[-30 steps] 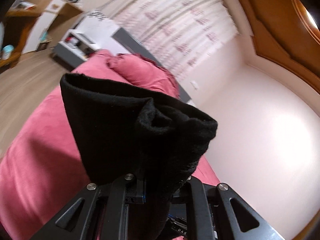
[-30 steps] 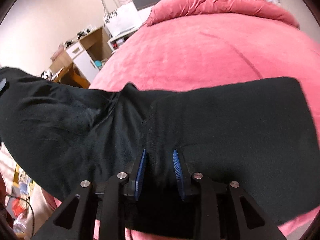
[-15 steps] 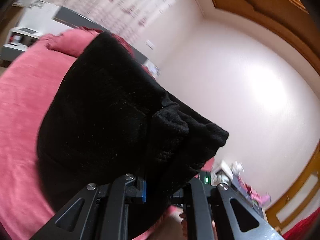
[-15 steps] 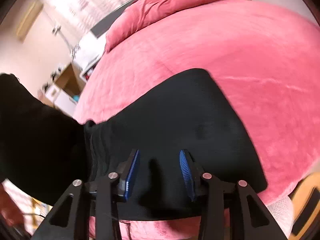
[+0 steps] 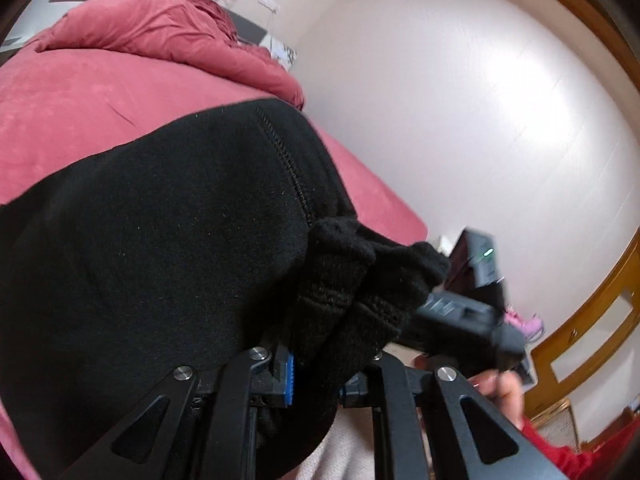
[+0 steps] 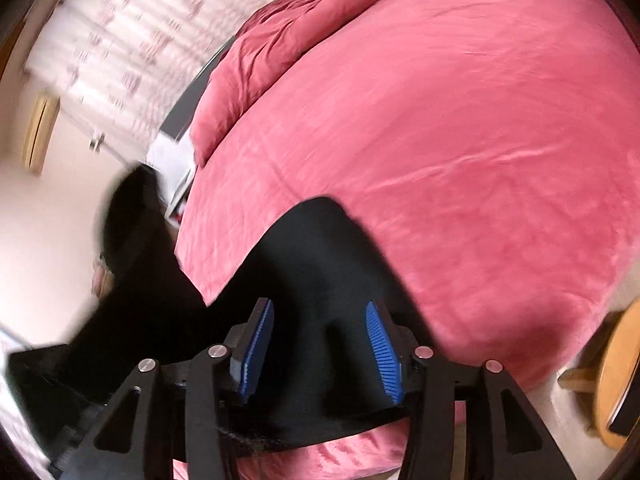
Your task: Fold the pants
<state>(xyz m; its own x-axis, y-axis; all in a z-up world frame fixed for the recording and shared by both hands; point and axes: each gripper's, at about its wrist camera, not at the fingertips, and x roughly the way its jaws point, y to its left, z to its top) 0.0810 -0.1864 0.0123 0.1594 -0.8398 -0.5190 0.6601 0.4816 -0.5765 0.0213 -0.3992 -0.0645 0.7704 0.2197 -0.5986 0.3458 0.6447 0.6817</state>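
Black pants (image 5: 160,248) lie across the near part of a pink bed (image 5: 72,96). My left gripper (image 5: 320,364) is shut on a bunched ribbed edge of the pants (image 5: 352,280) and holds it up. In the right wrist view the pants (image 6: 320,264) lie flat on the bed's (image 6: 460,152) near edge. My right gripper (image 6: 320,344) is open just above them, its blue pads (image 6: 380,344) wide apart with nothing between. The right gripper's body also shows in the left wrist view (image 5: 460,320).
A crumpled pink duvet (image 6: 304,40) is heaped at the head of the bed. A curtain (image 6: 120,32) hangs at the back left. A wooden chair (image 6: 612,380) stands at the right by the bed's corner. A white wall (image 5: 460,100) is to the right.
My right gripper has opened and let go of the pants, which now lie on the bed. My left gripper has swung right, still holding the bunched edge.
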